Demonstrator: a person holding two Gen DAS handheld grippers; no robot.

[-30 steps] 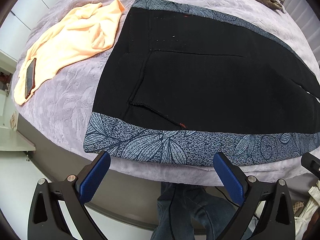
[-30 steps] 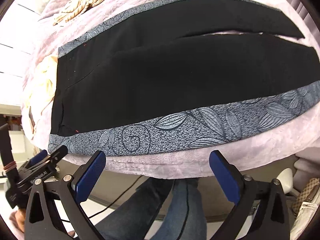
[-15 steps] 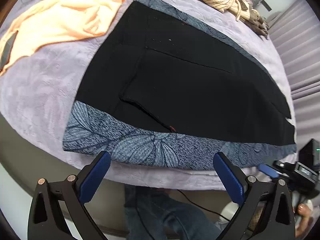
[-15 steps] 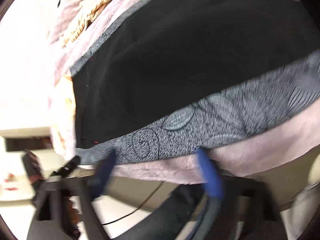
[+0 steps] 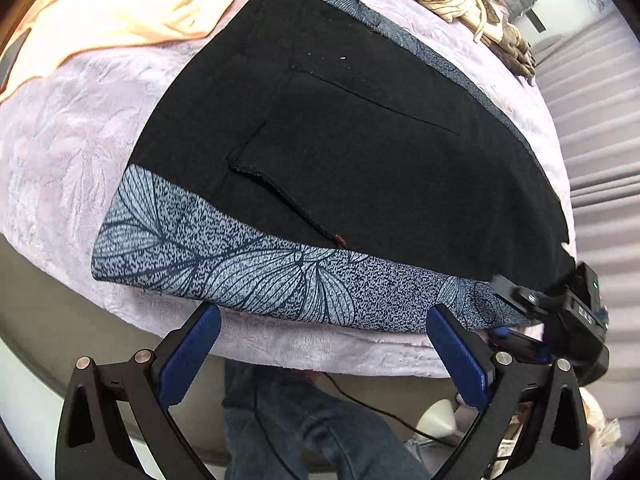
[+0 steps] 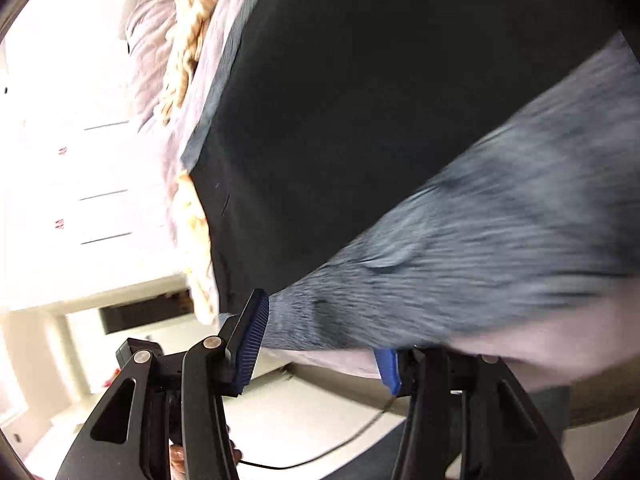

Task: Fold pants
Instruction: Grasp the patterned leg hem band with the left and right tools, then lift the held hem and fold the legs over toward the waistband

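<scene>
Left gripper (image 5: 324, 344) gapes just short of the pants (image 5: 360, 152); right gripper (image 6: 320, 344) (blurry) has been closing, hem between its jaws, grip unclear.

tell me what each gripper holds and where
Nothing gripped yet: left gripper is open and empty; right gripper has just been closing its jaws around the pants at the patterned near edge, not clamped.

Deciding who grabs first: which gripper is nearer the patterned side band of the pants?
Right. The right gripper is at the patterned band's edge, with the band between its jaws, which have just been closing. The left gripper hangs open just short of it.
</scene>
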